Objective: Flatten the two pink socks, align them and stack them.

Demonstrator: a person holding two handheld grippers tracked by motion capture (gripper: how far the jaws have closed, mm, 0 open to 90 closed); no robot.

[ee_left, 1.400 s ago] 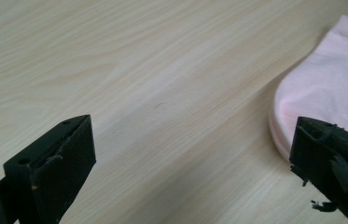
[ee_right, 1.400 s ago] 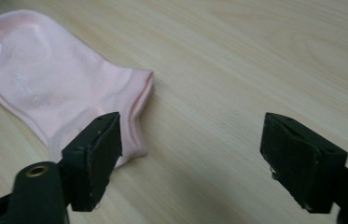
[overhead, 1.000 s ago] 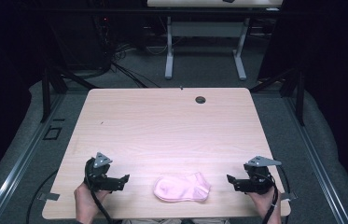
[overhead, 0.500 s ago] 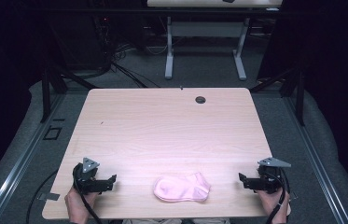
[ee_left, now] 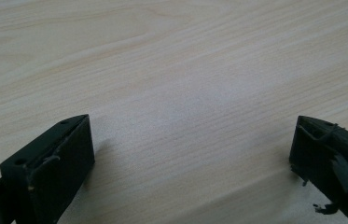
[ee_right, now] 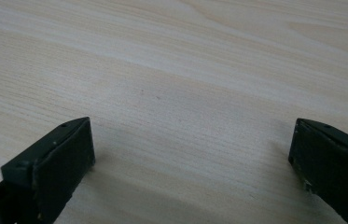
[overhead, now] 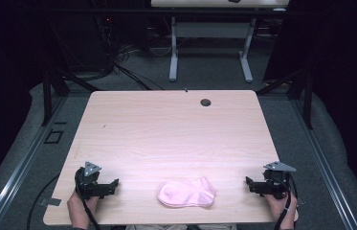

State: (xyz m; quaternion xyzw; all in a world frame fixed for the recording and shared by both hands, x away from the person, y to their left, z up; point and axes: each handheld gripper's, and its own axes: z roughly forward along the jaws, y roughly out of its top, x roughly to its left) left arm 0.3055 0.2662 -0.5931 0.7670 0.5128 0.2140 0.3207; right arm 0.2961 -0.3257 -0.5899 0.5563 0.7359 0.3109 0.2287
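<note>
While a pink sock [overhead: 186,192] is lying flat near the front edge of the pale wooden table [overhead: 166,134], the person's two hands are resting at the table's front corners, each holding a black gripper. The left gripper [overhead: 115,182] is sitting well to the left of the sock, and in the left gripper view its jaws are standing wide apart over bare wood, gripping nothing. The right gripper [overhead: 248,182] is sitting well to the right of the sock, and in the right gripper view its jaws are likewise spread wide over bare wood, released and empty. Both grippers are pointing inward toward the sock without touching it. A small dark round hole [overhead: 206,102] is showing near the table's far edge. No writing is readable anywhere on the table or grippers.
</note>
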